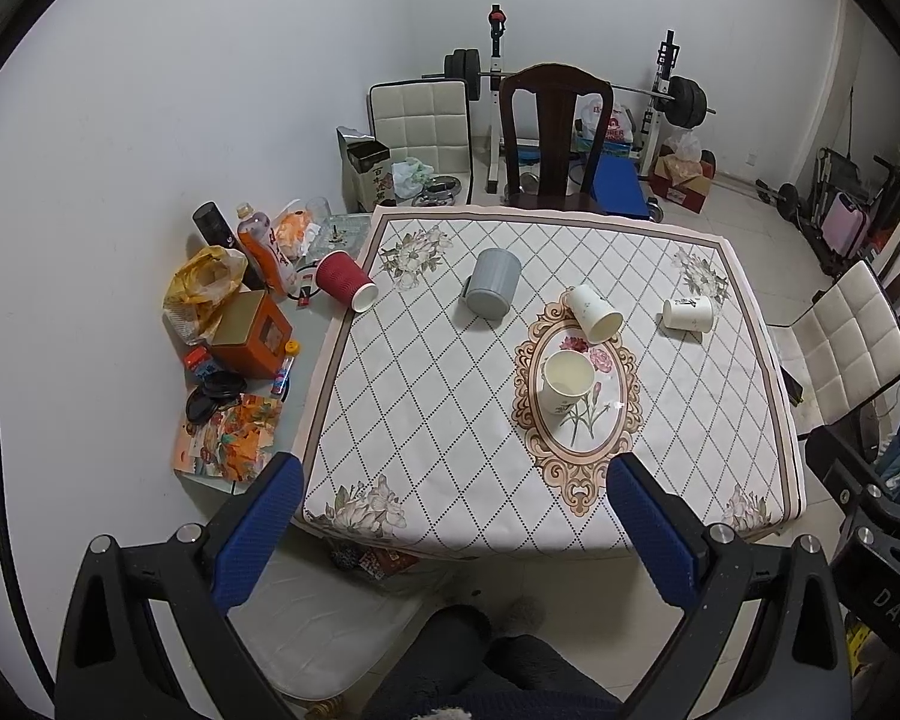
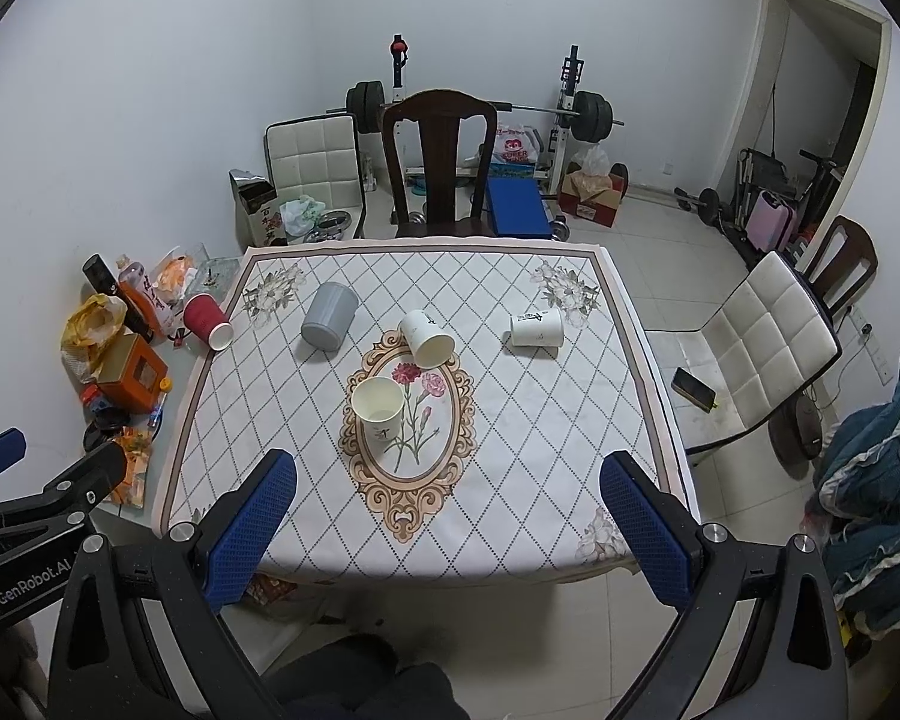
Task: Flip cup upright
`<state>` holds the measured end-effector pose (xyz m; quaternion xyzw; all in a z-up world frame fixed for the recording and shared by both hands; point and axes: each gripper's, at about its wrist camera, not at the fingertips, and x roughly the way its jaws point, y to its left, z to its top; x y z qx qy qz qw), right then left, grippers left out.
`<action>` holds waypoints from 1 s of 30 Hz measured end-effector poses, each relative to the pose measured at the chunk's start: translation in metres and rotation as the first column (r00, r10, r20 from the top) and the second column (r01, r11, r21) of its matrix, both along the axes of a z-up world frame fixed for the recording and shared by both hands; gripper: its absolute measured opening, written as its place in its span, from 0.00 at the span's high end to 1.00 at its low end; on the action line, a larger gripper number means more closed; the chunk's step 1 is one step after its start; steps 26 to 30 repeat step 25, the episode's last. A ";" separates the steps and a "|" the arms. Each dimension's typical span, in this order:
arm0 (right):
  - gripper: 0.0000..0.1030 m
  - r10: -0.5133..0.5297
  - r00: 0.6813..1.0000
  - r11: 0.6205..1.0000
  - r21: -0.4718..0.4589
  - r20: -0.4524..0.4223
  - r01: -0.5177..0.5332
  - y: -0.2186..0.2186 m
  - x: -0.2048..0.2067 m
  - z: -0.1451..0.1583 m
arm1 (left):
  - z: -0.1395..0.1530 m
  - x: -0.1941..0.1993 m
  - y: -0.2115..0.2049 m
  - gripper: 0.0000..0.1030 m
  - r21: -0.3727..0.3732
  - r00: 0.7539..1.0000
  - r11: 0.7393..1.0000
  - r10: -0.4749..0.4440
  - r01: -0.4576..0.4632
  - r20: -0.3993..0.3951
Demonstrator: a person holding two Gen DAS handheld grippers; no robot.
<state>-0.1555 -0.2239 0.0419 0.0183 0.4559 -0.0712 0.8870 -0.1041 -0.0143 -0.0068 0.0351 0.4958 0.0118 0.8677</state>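
Cups lie tipped on the quilted-pattern cloth surface (image 2: 510, 420): a white paper cup (image 2: 426, 339) beside the oval medallion looks light and crushable, so grip its wall gently near the rim. Left gripper (image 1: 456, 516) and right gripper (image 2: 447, 507) hover wide open, empty.

Both wrist cameras are looking down and forward from the near edge of the table (image 1: 390, 420), from well above and behind it. In the left view the table (image 2: 540, 420) is sitting a little right of centre, and the clutter by the wall is filling the middle left. The right view is showing the same table more centred, with the doorway (image 2: 822, 90) in the upper right. Both views are sharing the whole tablecloth, the cups, the dark chair (image 1: 555, 132) and the barbell rack (image 2: 486, 102) at the top.
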 end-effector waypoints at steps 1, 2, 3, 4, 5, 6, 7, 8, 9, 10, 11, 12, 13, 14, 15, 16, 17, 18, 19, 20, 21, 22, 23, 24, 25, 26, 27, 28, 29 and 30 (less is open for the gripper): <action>0.01 -0.001 1.000 1.000 -0.002 0.000 0.001 0.000 -0.001 0.000 | -0.001 0.000 0.000 0.00 0.001 1.000 1.000 0.002 -0.002 0.001; 0.01 0.001 1.000 1.000 -0.001 0.000 -0.001 0.000 0.000 0.000 | 0.000 0.000 0.000 0.00 0.000 1.000 1.000 0.002 -0.002 0.001; 0.01 0.001 1.000 1.000 0.000 0.000 -0.001 -0.001 -0.001 0.000 | -0.001 0.000 0.000 0.00 0.000 1.000 1.000 0.001 -0.001 0.000; 0.01 0.001 1.000 1.000 -0.002 0.001 -0.001 0.000 0.000 0.000 | -0.001 -0.001 0.000 0.00 0.000 1.000 1.000 0.001 -0.001 0.001; 0.01 0.001 1.000 1.000 -0.003 0.001 -0.001 0.000 0.000 0.000 | -0.001 0.000 0.000 0.00 0.001 1.000 1.000 0.002 -0.002 0.001; 0.01 0.002 1.000 1.000 -0.002 0.000 -0.002 0.000 0.000 0.000 | 0.000 0.000 0.000 0.00 0.001 1.000 1.000 0.002 -0.002 0.001; 0.01 0.003 1.000 1.000 -0.003 0.001 -0.003 0.000 -0.001 0.000 | 0.000 -0.001 0.000 0.00 0.001 1.000 1.000 0.002 -0.002 0.002; 0.01 0.004 1.000 1.000 -0.003 0.001 -0.004 -0.001 -0.001 0.000 | 0.000 0.000 0.000 0.00 0.001 1.000 1.000 0.003 -0.003 0.003; 0.01 0.005 1.000 1.000 -0.002 0.000 -0.005 0.000 -0.001 0.000 | 0.000 -0.001 0.000 0.00 0.002 1.000 1.000 0.003 -0.003 0.002; 0.01 0.005 1.000 1.000 -0.001 -0.001 -0.005 -0.001 -0.001 0.000 | 0.000 -0.001 0.000 0.00 0.000 1.000 1.000 0.002 -0.002 0.002; 0.01 0.004 1.000 1.000 -0.003 0.001 -0.004 0.000 -0.001 0.001 | 0.001 0.000 0.000 0.00 0.000 1.000 1.000 0.002 -0.002 0.003; 0.01 0.004 1.000 1.000 -0.002 0.001 -0.004 -0.001 -0.002 0.000 | 0.000 -0.001 0.000 0.00 0.001 1.000 1.000 0.003 -0.003 0.003; 0.01 0.005 1.000 1.000 -0.001 0.000 -0.005 -0.001 -0.001 0.000 | 0.001 0.000 -0.001 0.00 0.001 1.000 1.000 0.005 -0.005 0.004; 0.01 0.006 1.000 1.000 -0.002 0.000 -0.006 0.000 -0.001 0.001 | 0.002 0.001 -0.001 0.00 0.001 1.000 1.000 0.005 -0.005 0.004; 0.01 0.006 1.000 1.000 -0.003 0.001 -0.006 0.000 -0.001 0.000 | 0.001 0.000 -0.001 0.00 0.002 1.000 1.000 0.005 -0.005 0.004; 0.01 0.006 1.000 1.000 -0.003 0.000 -0.006 0.000 0.000 0.000 | 0.002 0.001 -0.001 0.00 0.002 1.000 1.000 0.006 -0.006 0.004; 0.01 0.006 1.000 1.000 -0.002 -0.001 -0.006 0.001 0.000 0.000 | 0.002 0.000 -0.001 0.00 0.002 1.000 1.000 0.005 -0.005 0.004; 0.01 0.005 1.000 1.000 -0.003 -0.001 -0.005 0.001 0.000 0.000 | 0.001 0.000 -0.001 0.00 0.001 1.000 1.000 0.005 -0.005 0.004; 0.01 0.006 1.000 1.000 -0.003 0.000 -0.006 0.001 -0.001 0.000 | 0.001 0.000 -0.001 0.00 0.002 1.000 1.000 0.005 -0.005 0.004; 0.01 0.005 1.000 1.000 -0.002 -0.001 -0.005 0.001 0.000 0.000 | 0.001 -0.001 -0.001 0.00 0.001 1.000 1.000 0.004 -0.004 0.004; 0.01 0.006 1.000 1.000 -0.003 -0.002 -0.006 0.001 0.000 0.000 | 0.001 0.000 -0.001 0.00 0.001 1.000 1.000 0.005 -0.005 0.005; 0.01 0.007 1.000 1.000 -0.001 -0.003 -0.007 0.000 -0.001 0.000 | 0.000 0.000 -0.001 0.00 0.002 1.000 1.000 0.005 -0.005 0.004; 0.01 0.009 1.000 1.000 -0.001 -0.002 -0.009 0.000 -0.001 0.001 | 0.001 0.000 -0.001 0.00 0.004 1.000 1.000 0.005 -0.005 0.003; 0.01 0.010 1.000 1.000 -0.002 -0.002 -0.010 0.000 -0.002 0.001 | 0.001 0.000 -0.001 0.00 0.002 1.000 1.000 0.005 -0.005 0.002; 0.01 0.009 1.000 1.000 -0.002 -0.002 -0.009 0.000 -0.002 0.001 | 0.001 0.000 -0.001 0.00 -0.003 1.000 1.000 0.006 -0.006 0.002; 0.01 0.009 1.000 1.000 -0.002 -0.002 -0.009 0.000 -0.002 0.001 | 0.001 0.000 -0.001 0.00 -0.003 1.000 1.000 0.006 -0.006 0.002; 0.01 0.009 1.000 1.000 -0.002 -0.002 -0.009 0.000 -0.002 0.001 | 0.001 0.000 -0.001 0.00 -0.003 1.000 1.000 0.006 -0.006 0.002; 0.01 0.009 1.000 1.000 -0.002 -0.002 -0.009 0.000 -0.002 0.001 | 0.001 0.000 -0.001 0.00 -0.003 1.000 1.000 0.006 -0.006 0.002; 0.01 0.009 1.000 1.000 -0.002 -0.002 -0.009 0.000 -0.002 0.001 | 0.001 0.000 -0.001 0.00 -0.003 1.000 1.000 0.006 -0.006 0.002; 0.01 0.009 1.000 1.000 -0.002 -0.002 -0.009 0.000 -0.002 0.001 | 0.001 0.000 -0.001 0.00 -0.003 1.000 1.000 0.006 -0.006 0.002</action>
